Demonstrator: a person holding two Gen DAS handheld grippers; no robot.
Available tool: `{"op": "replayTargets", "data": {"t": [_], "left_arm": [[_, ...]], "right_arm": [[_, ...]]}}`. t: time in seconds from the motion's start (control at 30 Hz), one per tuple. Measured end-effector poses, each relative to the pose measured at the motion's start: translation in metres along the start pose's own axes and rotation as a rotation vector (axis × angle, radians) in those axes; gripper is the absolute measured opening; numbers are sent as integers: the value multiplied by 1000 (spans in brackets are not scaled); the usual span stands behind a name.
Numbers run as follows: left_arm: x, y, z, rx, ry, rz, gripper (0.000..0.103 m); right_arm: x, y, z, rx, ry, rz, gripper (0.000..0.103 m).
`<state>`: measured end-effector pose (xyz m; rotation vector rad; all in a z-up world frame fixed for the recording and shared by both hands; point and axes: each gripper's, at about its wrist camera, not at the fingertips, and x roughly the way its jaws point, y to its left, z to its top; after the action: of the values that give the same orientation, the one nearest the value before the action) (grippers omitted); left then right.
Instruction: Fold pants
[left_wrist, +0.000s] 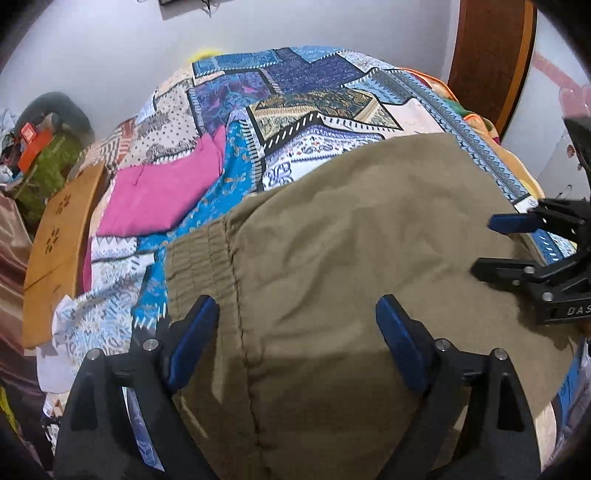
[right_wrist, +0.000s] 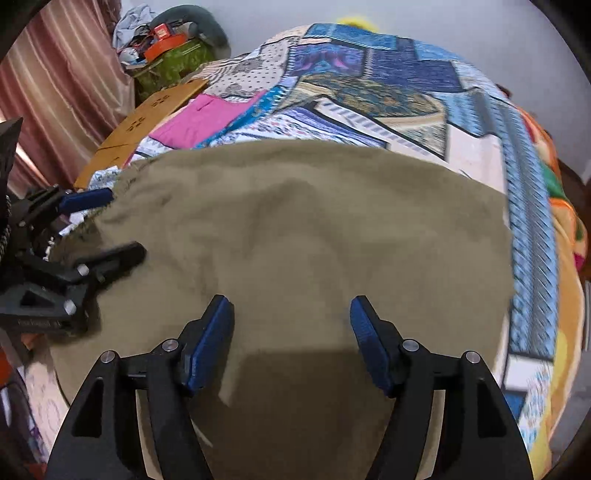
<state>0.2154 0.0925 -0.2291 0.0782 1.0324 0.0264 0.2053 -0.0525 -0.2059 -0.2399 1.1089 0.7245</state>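
Olive-brown pants lie flat on a patchwork bedspread, their ribbed elastic waistband toward the left. My left gripper hovers open over the cloth near the waistband, with nothing between its blue pads. In the right wrist view the same pants fill the middle, and my right gripper stands open above them, also empty. Each gripper shows in the other's view: the right gripper at the right edge, the left gripper at the left edge by the waistband.
A folded pink garment lies on the bedspread to the left of the pants. A wooden bed board borders the left side, with a cluttered pile and a curtain beyond. A wooden door stands at the back right.
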Motion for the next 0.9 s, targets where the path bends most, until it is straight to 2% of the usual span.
{"op": "replayTargets", "data": {"t": [0.37, 0.5, 0.67, 0.73, 0.9], "left_arm": [[-29, 13, -39, -53, -11, -7, 93], [-38, 17, -54, -72, -17, 12, 93], [-48, 27, -70, -133, -31, -17, 93], [-53, 32, -76, -151, -33, -24, 93], [-62, 40, -87, -158, -27, 28, 97]], "right_arm": [[-43, -26, -61, 149, -34, -9, 64], [-51, -30, -81, 175, -38, -26, 64], [-62, -37, -105, 210, -48, -55, 64], [-66, -41, -112, 240, -62, -45, 67], [-69, -45, -121, 307, -80, -16, 68]]}}
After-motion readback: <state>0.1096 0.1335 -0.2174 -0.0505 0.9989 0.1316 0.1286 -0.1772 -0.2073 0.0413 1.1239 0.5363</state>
